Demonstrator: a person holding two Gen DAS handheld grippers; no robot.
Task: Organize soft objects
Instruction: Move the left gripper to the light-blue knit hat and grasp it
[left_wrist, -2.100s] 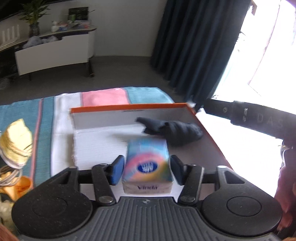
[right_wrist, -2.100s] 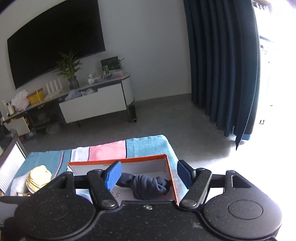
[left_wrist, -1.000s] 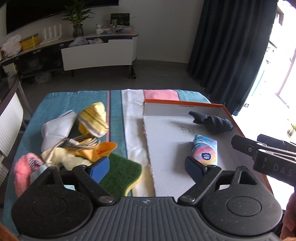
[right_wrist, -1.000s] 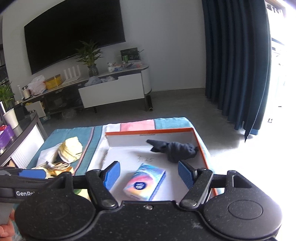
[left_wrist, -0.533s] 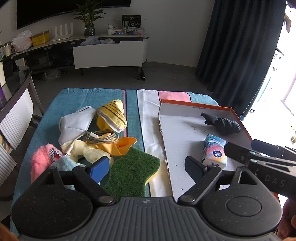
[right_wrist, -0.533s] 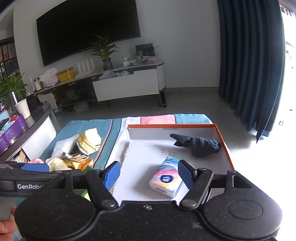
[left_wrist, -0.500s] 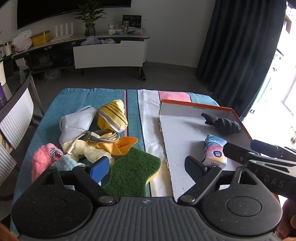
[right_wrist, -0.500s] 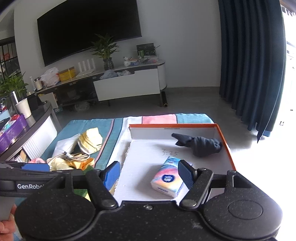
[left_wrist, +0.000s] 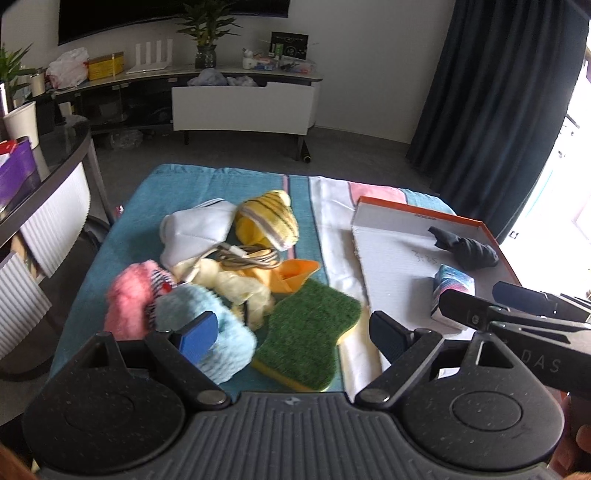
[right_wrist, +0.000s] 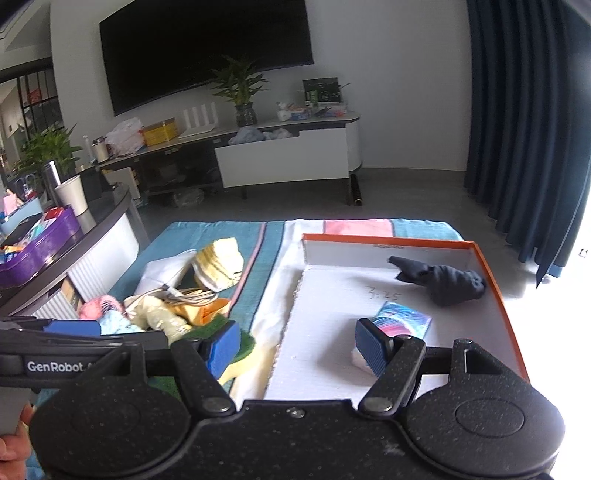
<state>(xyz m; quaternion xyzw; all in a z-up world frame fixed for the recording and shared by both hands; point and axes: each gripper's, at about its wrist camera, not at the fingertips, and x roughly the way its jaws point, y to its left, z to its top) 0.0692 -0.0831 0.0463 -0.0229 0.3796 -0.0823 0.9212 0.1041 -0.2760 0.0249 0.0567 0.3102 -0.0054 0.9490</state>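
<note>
Resting in the orange-rimmed cardboard box (left_wrist: 399, 254) are a dark sock (left_wrist: 467, 246) and tissue pack (left_wrist: 452, 291); left gripper (left_wrist: 291, 332) and right gripper (right_wrist: 295, 345) gape empty, leaving the soft pile (left_wrist: 221, 266) on the left unsorted.

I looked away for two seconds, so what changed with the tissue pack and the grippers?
The left gripper let go of the tissue pack, left it in the box, and pulled back toward the pile. The right gripper backed off too. The dark sock stayed put.
</note>
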